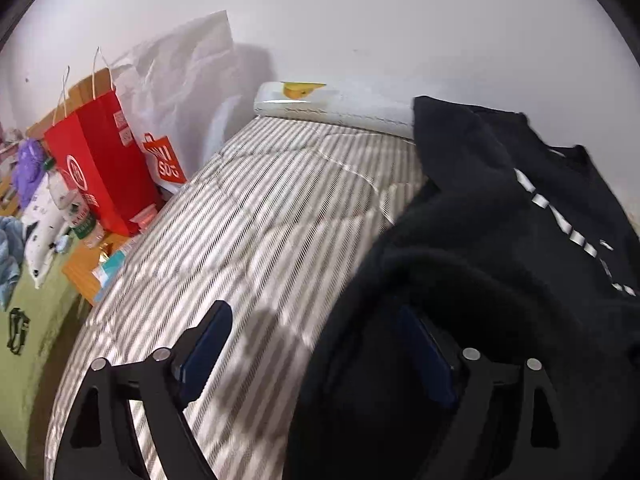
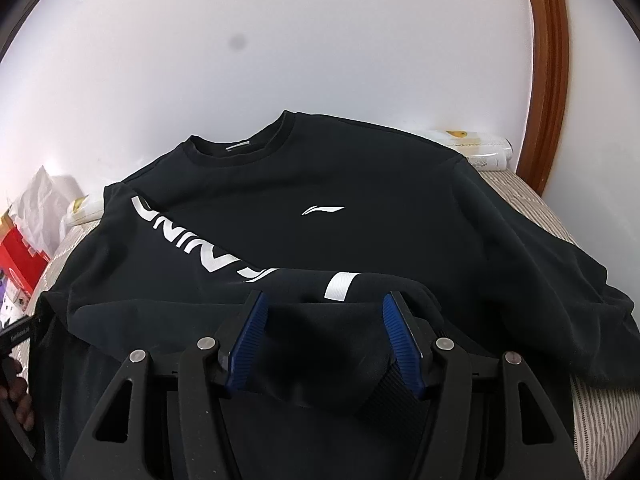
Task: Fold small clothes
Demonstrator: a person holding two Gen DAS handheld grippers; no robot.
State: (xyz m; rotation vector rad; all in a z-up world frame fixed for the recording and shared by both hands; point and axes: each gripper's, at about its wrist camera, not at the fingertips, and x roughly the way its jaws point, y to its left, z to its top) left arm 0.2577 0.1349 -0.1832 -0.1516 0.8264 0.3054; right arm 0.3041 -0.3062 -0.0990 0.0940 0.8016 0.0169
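A black sweatshirt (image 2: 320, 184) with white lettering lies front up on the striped bed cover (image 1: 260, 220). One sleeve (image 2: 360, 280) with a white stripe is folded across its chest. My right gripper (image 2: 324, 336) hovers over that sleeve's end, its blue pads (image 2: 248, 336) apart, with the loose black cloth and ribbed cuff (image 2: 394, 394) lying between them. My left gripper (image 1: 316, 340) stands wide open at the sweatshirt's (image 1: 500, 240) left edge. Its left finger (image 1: 208, 340) is over bare bed cover and its right finger is partly buried in black cloth.
Red paper bags (image 1: 100, 160) and a white plastic bag (image 1: 176, 80) stand on a wooden bedside table (image 1: 80, 272) left of the bed. A white roll (image 1: 332, 106) lies along the wall. A wooden door frame (image 2: 552, 60) rises at right. A hand (image 2: 16, 396) shows at the left edge.
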